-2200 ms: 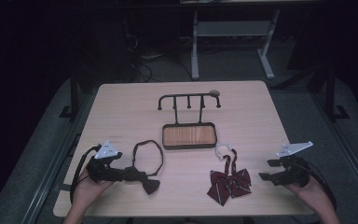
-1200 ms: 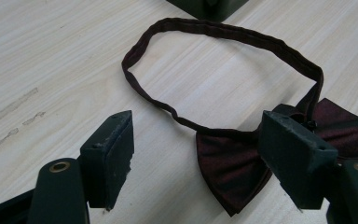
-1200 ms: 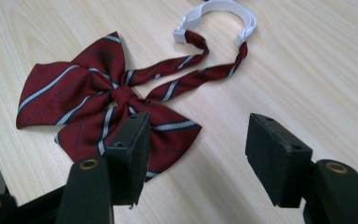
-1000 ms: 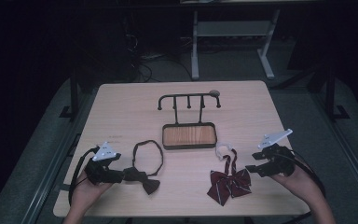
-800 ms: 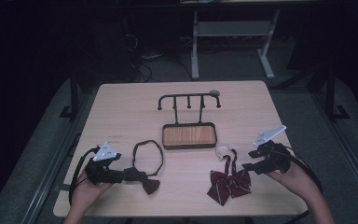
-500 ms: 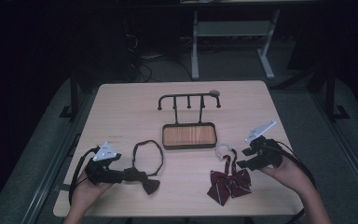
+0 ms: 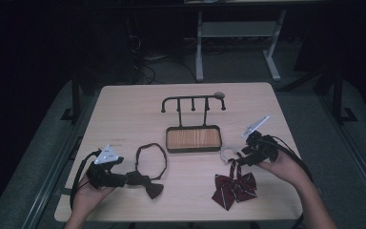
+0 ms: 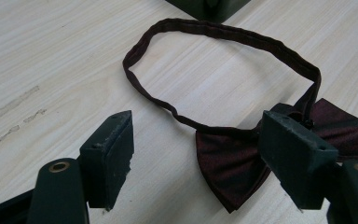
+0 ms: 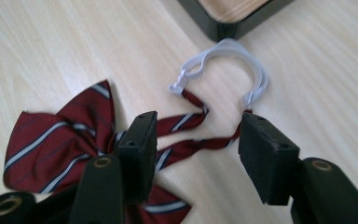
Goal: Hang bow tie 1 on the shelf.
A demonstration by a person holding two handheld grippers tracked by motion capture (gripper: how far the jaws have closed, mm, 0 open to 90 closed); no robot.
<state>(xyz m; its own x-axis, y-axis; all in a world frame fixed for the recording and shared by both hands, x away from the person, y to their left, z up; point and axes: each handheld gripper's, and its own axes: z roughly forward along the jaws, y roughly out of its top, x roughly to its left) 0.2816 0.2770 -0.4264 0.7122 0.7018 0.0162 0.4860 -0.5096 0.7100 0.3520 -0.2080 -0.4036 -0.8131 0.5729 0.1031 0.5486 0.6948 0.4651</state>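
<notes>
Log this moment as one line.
left claw: open, by dark bow tie | right claw: open, over striped bow tie strap | rack: bare

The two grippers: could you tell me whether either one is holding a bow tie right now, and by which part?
Nothing is held. The left gripper is open over the dark bow tie, and the right gripper is open over the striped bow tie's strap.

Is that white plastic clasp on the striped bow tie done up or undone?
Undone: the white plastic clasp on the red striped bow tie curves open, its ends apart.
</notes>
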